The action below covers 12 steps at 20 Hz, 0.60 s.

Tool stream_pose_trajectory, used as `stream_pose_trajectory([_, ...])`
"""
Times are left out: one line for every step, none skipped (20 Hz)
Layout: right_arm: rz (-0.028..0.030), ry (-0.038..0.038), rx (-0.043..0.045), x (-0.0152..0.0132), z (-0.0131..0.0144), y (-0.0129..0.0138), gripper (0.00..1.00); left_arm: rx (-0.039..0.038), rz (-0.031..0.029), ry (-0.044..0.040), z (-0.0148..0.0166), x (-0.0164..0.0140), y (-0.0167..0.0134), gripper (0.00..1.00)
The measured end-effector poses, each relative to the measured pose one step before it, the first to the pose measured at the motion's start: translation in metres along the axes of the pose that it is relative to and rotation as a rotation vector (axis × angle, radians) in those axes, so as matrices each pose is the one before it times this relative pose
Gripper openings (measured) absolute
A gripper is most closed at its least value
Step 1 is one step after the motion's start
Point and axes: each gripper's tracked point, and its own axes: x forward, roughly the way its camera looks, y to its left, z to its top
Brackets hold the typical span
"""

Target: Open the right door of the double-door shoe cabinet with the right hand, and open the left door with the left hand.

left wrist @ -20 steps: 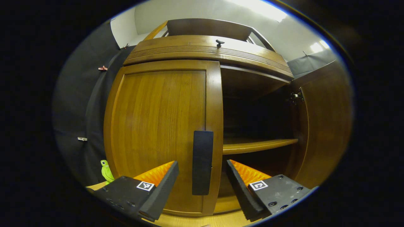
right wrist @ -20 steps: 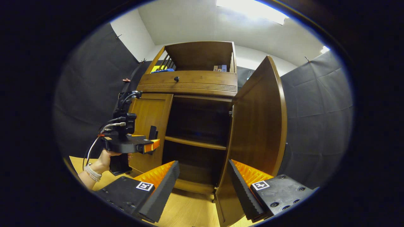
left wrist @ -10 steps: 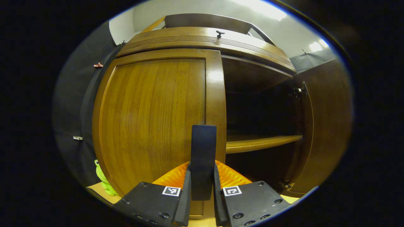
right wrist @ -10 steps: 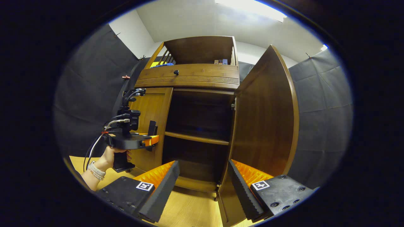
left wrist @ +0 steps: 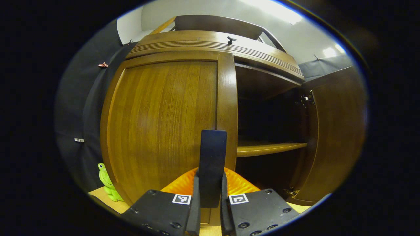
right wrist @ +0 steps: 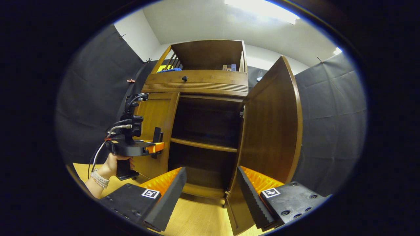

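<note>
I am holding the left gripper [left wrist: 209, 209] tight on the dark handle [left wrist: 212, 167] of the left door [left wrist: 164, 124], its two fingers pressing on the handle from either side at the bottom centre of the left gripper view. The left door is filling the middle and left of that view, standing closed or nearly so against the shoe cabinet [left wrist: 213, 46]. To the right of it the cabinet's dark inside is showing, with one shelf [left wrist: 269, 149] crossing it. A small green toy [left wrist: 106, 182] is sitting at the lower left, beside the cabinet's foot.

In the right gripper view I am keeping the right gripper [right wrist: 211, 190] with its fingers spread wide apart and gripping nothing, low in the frame. The right door [right wrist: 272, 137] is standing swung well open, right of centre, its lower edge just above the right finger. The left gripper [right wrist: 157, 147] is showing at the left of this view, held by a hand [right wrist: 113, 164] with a bracelet at the wrist, its fingers at the left door's [right wrist: 156, 131] handle. A knob [right wrist: 184, 78] is sitting on the drawer front above the doors, and the wooden floor [right wrist: 197, 219] is lying between the right gripper's fingers.
</note>
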Motion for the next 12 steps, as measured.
stream_pose_trajectory([-0.00267,0.00300,0.00414,-0.00205,-0.00061,0.00077,0.95,0.00191,-0.00286,0.00096,0.00016,-0.00396,0.00032,0.28])
stream_pose_trajectory([-0.00091,0.00183,0.00418,-0.00206,0.00027,0.00116,0.95,0.00091,-0.00243,0.00094,0.00132,-0.00418,-0.00010,0.28])
stream_pose_trajectory([-0.00224,-0.00037,0.00370,-0.00192,0.00166,0.00170,0.95,-0.00071,-0.00358,0.00090,-0.00001,-0.00466,0.00054,0.28])
stream_pose_trajectory([-0.00080,-0.00218,0.00113,-0.00096,0.00113,0.00337,0.96,-0.00300,-0.00335,-0.00324,0.00201,-0.00448,0.00055,0.28])
stream_pose_trajectory([0.00089,-0.00266,-0.00071,-0.00082,0.00169,0.00263,0.98,-0.00229,-0.00330,-0.00224,-0.00025,-0.00557,0.00071,0.28])
stream_pose_trajectory([0.00301,-0.00387,-0.00138,-0.00078,0.00260,0.00435,0.96,0.00036,-0.00513,-0.00364,0.00138,-0.00783,0.00085,0.28])
stream_pose_trajectory([0.00585,-0.00394,-0.00054,-0.00124,0.00251,0.00474,0.96,-0.00072,-0.00387,-0.00198,-0.00016,-0.00738,0.00089,0.28])
stream_pose_trajectory([0.00783,-0.00367,0.00040,-0.00098,0.00243,0.00627,0.96,-0.00054,-0.00404,-0.00287,0.00133,-0.00809,0.00115,0.28])
stream_pose_trajectory([0.00846,-0.00393,0.00004,-0.00110,0.00249,0.00602,0.96,-0.00202,-0.00402,0.00028,0.00059,-0.00716,0.00133,0.28])
stream_pose_trajectory([0.00797,-0.00265,-0.00037,-0.00058,0.00135,0.00611,0.98,-0.00304,-0.00404,-0.00293,0.00163,-0.00720,0.00155,0.28])
stream_pose_trajectory([0.00896,-0.00171,-0.00074,-0.00056,0.00199,0.00651,0.98,-0.00276,-0.00206,-0.00150,0.00067,-0.00779,0.00184,0.28])
stream_pose_trajectory([0.00923,-0.00109,-0.00016,-0.00110,0.00084,0.00492,0.98,-0.00141,0.00023,-0.00193,0.00167,-0.00804,0.00247,0.28])
